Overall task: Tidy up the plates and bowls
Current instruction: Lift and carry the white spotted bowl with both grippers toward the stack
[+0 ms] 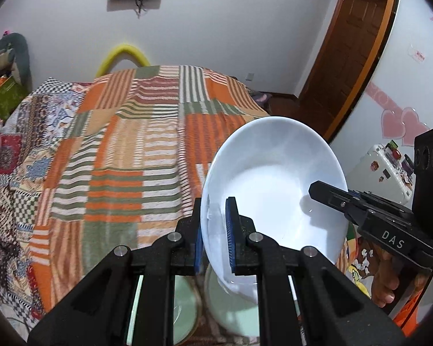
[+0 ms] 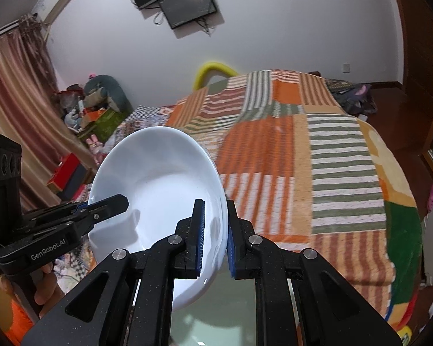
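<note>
A white bowl [image 1: 274, 181] is held up in the air between both grippers, tilted with its hollow facing the cameras. My left gripper [image 1: 215, 230] is shut on the bowl's left rim, blue pads on either side of the wall. My right gripper [image 2: 215, 236] is shut on the opposite rim of the same bowl [image 2: 156, 178]. Each gripper shows in the other's view, the right one [image 1: 326, 194] and the left one [image 2: 112, 201], clamped on the far rim. Pale green dishes [image 1: 231, 308] lie below the bowl, partly hidden by the fingers.
A bed with a striped orange and green patchwork cover [image 1: 147, 144] fills the space ahead. A pale green glossy surface [image 2: 228, 311] lies under the right gripper. A wooden door [image 1: 349, 52] and a white suitcase [image 1: 386, 170] stand to the right.
</note>
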Demonstrator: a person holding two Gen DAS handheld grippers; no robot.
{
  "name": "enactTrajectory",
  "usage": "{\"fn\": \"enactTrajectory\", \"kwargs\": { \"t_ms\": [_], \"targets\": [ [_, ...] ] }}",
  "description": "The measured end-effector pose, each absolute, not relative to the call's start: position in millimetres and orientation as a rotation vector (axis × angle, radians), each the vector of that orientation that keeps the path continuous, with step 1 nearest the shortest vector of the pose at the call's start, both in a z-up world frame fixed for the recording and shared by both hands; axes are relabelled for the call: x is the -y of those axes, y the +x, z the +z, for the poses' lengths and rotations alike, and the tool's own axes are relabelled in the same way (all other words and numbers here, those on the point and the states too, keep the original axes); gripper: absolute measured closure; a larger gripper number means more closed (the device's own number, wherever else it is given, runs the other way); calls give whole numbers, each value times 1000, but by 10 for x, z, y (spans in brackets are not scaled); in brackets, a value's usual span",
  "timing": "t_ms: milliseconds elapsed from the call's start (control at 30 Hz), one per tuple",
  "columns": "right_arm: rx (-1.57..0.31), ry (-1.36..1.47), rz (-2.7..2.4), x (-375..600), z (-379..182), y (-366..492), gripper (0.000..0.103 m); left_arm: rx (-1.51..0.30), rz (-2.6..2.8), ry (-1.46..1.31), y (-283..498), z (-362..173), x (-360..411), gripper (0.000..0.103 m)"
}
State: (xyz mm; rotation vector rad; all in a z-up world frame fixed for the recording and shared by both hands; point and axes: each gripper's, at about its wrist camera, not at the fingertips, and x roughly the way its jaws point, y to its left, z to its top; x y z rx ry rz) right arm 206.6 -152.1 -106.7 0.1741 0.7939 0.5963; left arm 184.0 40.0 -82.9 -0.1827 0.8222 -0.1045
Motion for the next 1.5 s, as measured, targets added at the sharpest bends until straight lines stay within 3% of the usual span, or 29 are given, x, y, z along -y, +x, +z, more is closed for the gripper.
{"fn": "enactTrajectory", "kwargs": {
  "t_ms": [567, 1500],
  "targets": [
    [-820, 117, 763, 681, -1232, 1682, 91, -818, 50, -262, 1065, -876, -1255, 90],
    [-1027, 75, 759, 270, -1954, 1525, 91, -1010, 114, -343, 1051, -1914, -1652, 90]
  ]
}}
